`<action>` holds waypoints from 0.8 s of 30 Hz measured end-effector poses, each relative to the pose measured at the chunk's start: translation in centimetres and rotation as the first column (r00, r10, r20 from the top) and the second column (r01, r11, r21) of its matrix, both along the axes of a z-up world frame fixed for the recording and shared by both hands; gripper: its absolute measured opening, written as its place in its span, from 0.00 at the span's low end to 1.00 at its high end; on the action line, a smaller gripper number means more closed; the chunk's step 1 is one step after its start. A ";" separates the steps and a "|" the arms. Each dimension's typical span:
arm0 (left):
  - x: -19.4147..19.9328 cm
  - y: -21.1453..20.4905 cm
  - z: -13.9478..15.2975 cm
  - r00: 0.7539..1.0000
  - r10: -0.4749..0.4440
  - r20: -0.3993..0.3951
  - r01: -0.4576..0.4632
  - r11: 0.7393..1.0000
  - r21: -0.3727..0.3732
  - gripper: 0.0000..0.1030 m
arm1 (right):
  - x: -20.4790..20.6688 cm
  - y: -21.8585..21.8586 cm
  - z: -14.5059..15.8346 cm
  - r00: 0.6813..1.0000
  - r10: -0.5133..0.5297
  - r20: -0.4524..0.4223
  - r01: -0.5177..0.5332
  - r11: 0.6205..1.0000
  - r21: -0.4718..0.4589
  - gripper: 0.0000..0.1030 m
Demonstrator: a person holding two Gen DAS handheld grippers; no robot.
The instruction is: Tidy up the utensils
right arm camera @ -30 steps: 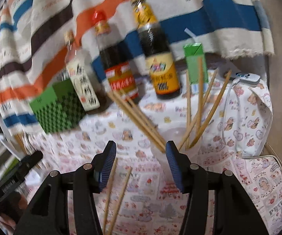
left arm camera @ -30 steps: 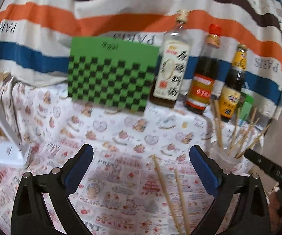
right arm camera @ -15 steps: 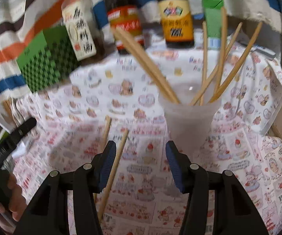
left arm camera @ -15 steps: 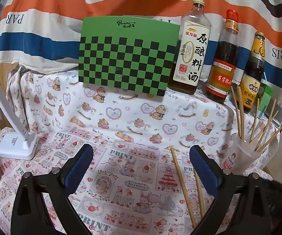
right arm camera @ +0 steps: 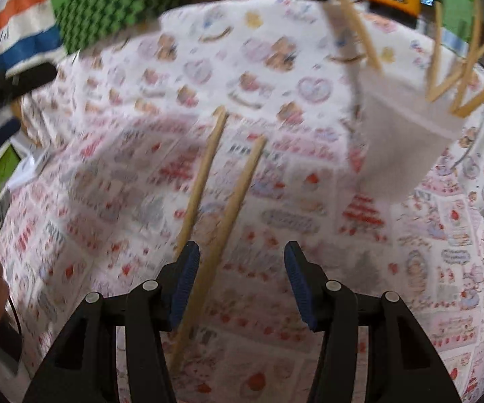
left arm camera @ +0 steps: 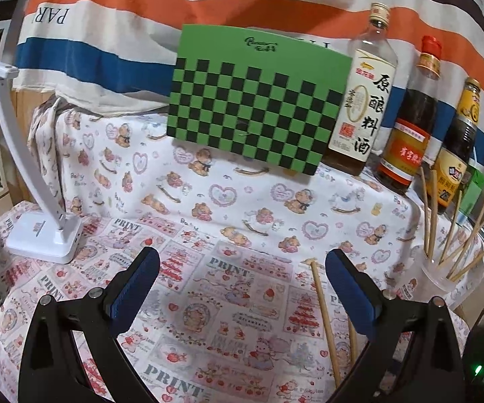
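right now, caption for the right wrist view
Open right gripper above two loose chopsticks on the printed cloth, beside the chopstick cup.

Behind your work surface, a striped cloth (left arm camera: 114,16) in orange, white, blue and brown as backdrop, a printed tablecloth (left arm camera: 228,221) over the table and raised ledge, your white desk lamp (left arm camera: 45,235) at left.

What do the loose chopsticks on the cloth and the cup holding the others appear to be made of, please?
Loose chopsticks: likely bamboo or light wood, with a pale tan, matte, unpainted look. Cup: probably translucent plastic, frosted white, with the sticks inside faintly showing through its wall.
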State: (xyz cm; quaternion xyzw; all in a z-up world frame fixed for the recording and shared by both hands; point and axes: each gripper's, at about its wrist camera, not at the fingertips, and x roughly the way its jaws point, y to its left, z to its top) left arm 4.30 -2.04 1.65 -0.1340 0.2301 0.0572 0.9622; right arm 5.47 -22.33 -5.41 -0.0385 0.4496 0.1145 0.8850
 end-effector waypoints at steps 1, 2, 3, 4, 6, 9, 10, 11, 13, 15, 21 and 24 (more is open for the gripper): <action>0.0 0.1 0.0 1.000 0.003 -0.003 -0.003 1.000 -0.006 0.95 | -0.1 0.3 -0.2 1.000 0.007 -0.001 -0.007 1.000 -0.019 0.53; 0.0 0.2 -0.1 1.000 0.007 -0.006 -0.007 1.000 -0.009 0.95 | -0.2 0.5 -0.4 1.000 0.012 -0.001 -0.012 0.999 -0.033 0.53; 0.1 0.3 -0.1 1.000 0.009 -0.010 -0.009 1.000 -0.013 0.95 | -0.3 0.8 -0.5 1.000 0.017 0.004 -0.017 0.999 -0.048 0.53; 0.1 0.4 -0.1 1.000 0.010 -0.013 -0.011 1.000 -0.016 0.95 | -0.6 0.8 -0.4 1.000 0.020 0.016 -0.019 0.998 -0.056 0.53; 0.1 0.4 -0.2 1.000 0.014 -0.018 -0.014 1.000 -0.018 0.95 | -0.6 1.1 -0.3 0.999 0.035 0.020 -0.034 0.998 -0.058 0.43; 0.2 0.3 -0.3 1.000 0.016 -0.027 -0.016 1.000 -0.008 0.95 | -0.7 1.2 -0.2 0.999 0.046 0.024 -0.045 0.997 -0.059 0.17; 0.3 0.2 -0.3 0.999 0.015 -0.030 -0.015 1.000 -0.002 0.95 | -0.7 1.2 -0.2 0.999 0.048 0.025 -0.046 0.997 -0.066 0.11; 0.3 0.0 -0.4 0.999 0.014 -0.032 -0.014 1.000 0.003 0.95 | -0.6 1.2 -0.1 0.999 0.041 0.025 -0.040 0.997 -0.069 0.10; 0.4 -0.3 -0.5 0.999 0.014 -0.036 -0.013 1.000 0.020 0.95 | -0.4 0.7 -0.1 0.999 0.019 0.028 -0.017 0.998 -0.064 0.08; 0.5 -0.6 -0.6 0.999 0.013 -0.047 -0.011 0.999 0.041 0.95 | -0.3 0.0 0.4 0.998 -0.009 0.057 0.011 0.999 -0.048 0.07; 0.7 -1.2 -0.9 0.998 -0.006 -0.063 0.010 0.998 0.055 0.95 | -2.4 -2.3 4.9 0.940 -0.109 0.323 0.096 0.994 0.055 0.07; 1.0 -2.1 -1.3 0.993 -0.063 -0.099 0.069 0.995 0.065 0.95 | -4.0 -3.5 7.0 0.880 -0.159 0.447 0.125 0.987 0.106 0.07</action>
